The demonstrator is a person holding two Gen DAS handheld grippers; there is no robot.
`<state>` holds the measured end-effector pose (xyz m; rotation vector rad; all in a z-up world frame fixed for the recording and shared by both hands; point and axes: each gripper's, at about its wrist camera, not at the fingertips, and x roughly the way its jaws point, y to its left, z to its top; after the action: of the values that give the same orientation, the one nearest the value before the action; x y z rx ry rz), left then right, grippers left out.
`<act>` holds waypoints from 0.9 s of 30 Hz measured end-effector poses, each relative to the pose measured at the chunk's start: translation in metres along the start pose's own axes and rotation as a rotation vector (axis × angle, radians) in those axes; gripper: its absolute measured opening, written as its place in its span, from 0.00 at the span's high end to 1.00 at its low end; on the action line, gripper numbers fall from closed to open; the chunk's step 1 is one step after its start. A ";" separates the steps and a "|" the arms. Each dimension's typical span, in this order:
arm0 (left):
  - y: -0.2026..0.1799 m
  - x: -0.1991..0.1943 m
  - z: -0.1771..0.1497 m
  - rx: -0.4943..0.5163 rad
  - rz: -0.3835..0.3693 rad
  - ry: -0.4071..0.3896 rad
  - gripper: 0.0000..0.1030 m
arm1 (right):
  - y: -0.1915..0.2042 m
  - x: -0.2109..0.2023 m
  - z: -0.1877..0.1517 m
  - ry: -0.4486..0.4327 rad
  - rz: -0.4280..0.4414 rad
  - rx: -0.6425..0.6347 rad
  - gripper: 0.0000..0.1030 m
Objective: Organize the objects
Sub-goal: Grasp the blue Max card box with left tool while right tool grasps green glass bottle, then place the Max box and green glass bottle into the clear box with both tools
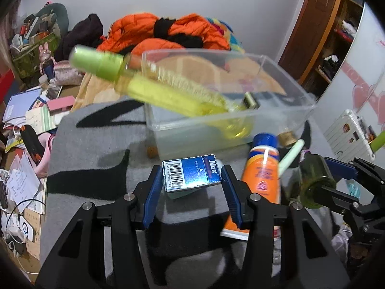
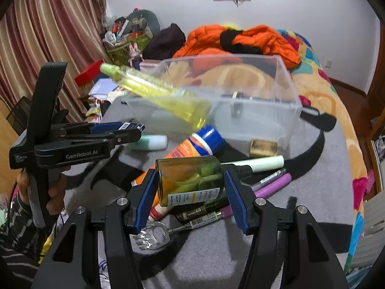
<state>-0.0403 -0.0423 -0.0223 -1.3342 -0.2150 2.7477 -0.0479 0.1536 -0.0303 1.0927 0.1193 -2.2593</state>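
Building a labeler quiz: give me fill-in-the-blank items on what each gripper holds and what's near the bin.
1. The left gripper holds a small ____ box with a barcode.
2. The right gripper holds an olive-green ____.
3. A blurred yellow spray bottle is in mid-air at the clear plastic ____.

Missing words: blue; bottle; bin

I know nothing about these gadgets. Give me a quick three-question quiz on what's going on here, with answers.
1. True or false: the left gripper holds the blue box.
2. What does the right gripper hold? A) purple pen B) olive-green bottle C) orange tube
3. Fill in: the blurred yellow spray bottle appears over the rim of the clear ___.

Key
1. True; its pads sit against both sides.
2. B, the olive-green bottle; the orange tube lies on the grey blanket.
3. bin.
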 end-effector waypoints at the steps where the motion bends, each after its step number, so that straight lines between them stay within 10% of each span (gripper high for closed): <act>1: -0.002 -0.003 0.002 0.003 -0.004 -0.010 0.52 | 0.001 -0.003 0.002 -0.011 -0.004 -0.004 0.49; 27: -0.029 -0.013 0.062 0.043 -0.043 -0.157 0.52 | -0.031 -0.019 0.075 -0.201 -0.150 -0.024 0.49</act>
<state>-0.0808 -0.0209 0.0307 -1.0919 -0.1909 2.8044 -0.1076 0.1625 0.0269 0.8637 0.1503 -2.4809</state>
